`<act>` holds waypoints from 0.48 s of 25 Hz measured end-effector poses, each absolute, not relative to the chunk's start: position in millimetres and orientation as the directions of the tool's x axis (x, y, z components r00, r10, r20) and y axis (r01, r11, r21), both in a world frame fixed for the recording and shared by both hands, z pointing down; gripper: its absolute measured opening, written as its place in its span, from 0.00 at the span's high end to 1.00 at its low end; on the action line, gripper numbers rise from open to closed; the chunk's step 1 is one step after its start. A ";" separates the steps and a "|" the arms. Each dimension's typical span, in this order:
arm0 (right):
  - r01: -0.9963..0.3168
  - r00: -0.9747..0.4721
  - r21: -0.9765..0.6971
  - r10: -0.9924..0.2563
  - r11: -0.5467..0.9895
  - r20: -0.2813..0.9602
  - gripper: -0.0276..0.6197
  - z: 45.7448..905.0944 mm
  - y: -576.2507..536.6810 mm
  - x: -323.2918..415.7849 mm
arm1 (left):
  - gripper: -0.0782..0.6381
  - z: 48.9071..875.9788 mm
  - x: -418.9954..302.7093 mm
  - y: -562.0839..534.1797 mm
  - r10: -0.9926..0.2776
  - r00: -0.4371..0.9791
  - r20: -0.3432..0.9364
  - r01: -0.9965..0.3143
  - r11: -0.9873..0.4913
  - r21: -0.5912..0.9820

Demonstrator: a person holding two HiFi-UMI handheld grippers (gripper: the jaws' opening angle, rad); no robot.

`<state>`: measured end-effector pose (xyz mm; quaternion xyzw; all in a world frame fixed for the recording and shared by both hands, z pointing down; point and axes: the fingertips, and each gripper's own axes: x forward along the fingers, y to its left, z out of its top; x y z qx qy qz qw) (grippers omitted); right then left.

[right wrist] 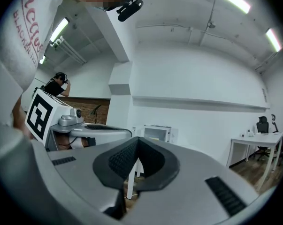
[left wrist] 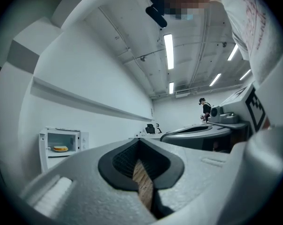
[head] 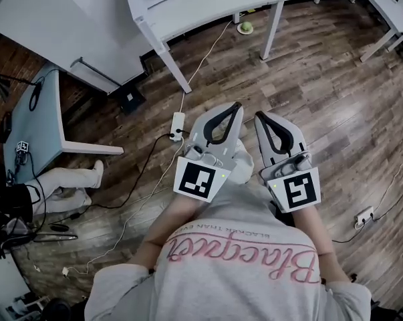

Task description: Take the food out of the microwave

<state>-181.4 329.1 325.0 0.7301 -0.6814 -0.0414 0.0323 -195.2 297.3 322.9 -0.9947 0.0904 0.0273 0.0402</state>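
Across the room at far left, lunch is waiting

Food (left wrist: 60,148) sits in the microwave (left wrist: 61,133) on the far white table (head: 208,12). Near the chest, the left gripper (head: 236,108) and right gripper (head: 260,116) hang level side by side, jaws pinched together on nothing. I'd guess they're just parked for the walk over.

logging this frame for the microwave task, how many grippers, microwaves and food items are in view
grippers: 2 (left gripper, right gripper)
microwave: 1
food item, inside the microwave: 1
total: 4
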 end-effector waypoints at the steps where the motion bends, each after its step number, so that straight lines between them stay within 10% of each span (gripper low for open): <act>1: -0.992 0.069 0.105 -0.998 -0.070 -0.016 0.94 324.3 325.2 -175.1 | 0.88 323.4 -188.9 293.0 -0.175 0.983 -0.059 -0.179 -0.981 -0.071; 12: -0.990 0.064 0.124 -0.998 -0.064 -0.005 0.94 317.0 271.6 -91.4 | 0.88 311.2 -104.1 242.3 -0.176 0.981 -0.087 -0.183 -0.979 -0.084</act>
